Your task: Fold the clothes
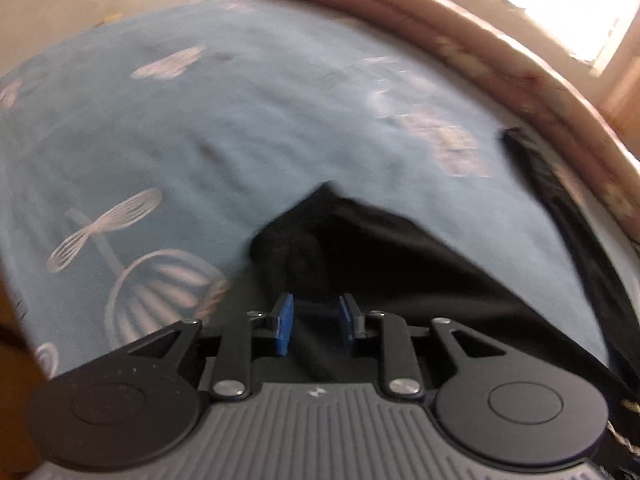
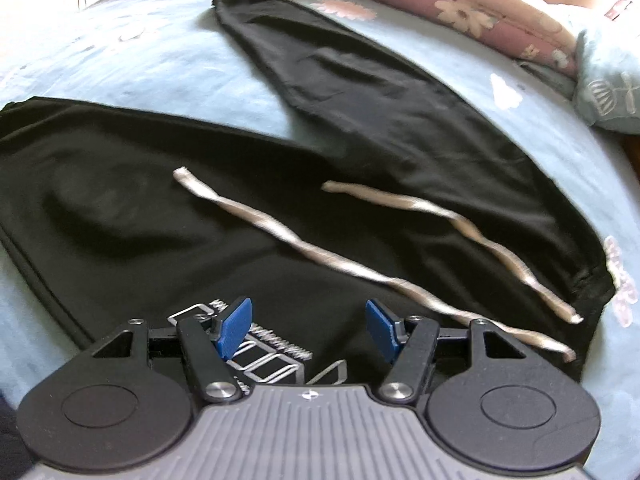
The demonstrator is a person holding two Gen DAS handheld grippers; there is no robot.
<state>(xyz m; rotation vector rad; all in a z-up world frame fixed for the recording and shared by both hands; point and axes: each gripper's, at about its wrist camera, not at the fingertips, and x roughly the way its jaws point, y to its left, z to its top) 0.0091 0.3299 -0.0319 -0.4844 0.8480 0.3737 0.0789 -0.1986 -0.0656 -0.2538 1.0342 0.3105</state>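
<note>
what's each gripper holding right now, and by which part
Nothing is held. The left gripper and right gripper both stand open above the black trousers, with no cloth between the fingers.

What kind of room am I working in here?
Most likely a bedroom. The black trousers lie spread on a bed with a blue patterned sheet, a floral quilt runs along its far edge, and a pillow sits at the right.

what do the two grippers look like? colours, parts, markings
Both match: the left gripper and right gripper have blue finger pads on black linkage arms with silver pivot screws, two round black discs, and a ribbed grey body with a small white logo. No cables or sleeves visible.
</note>
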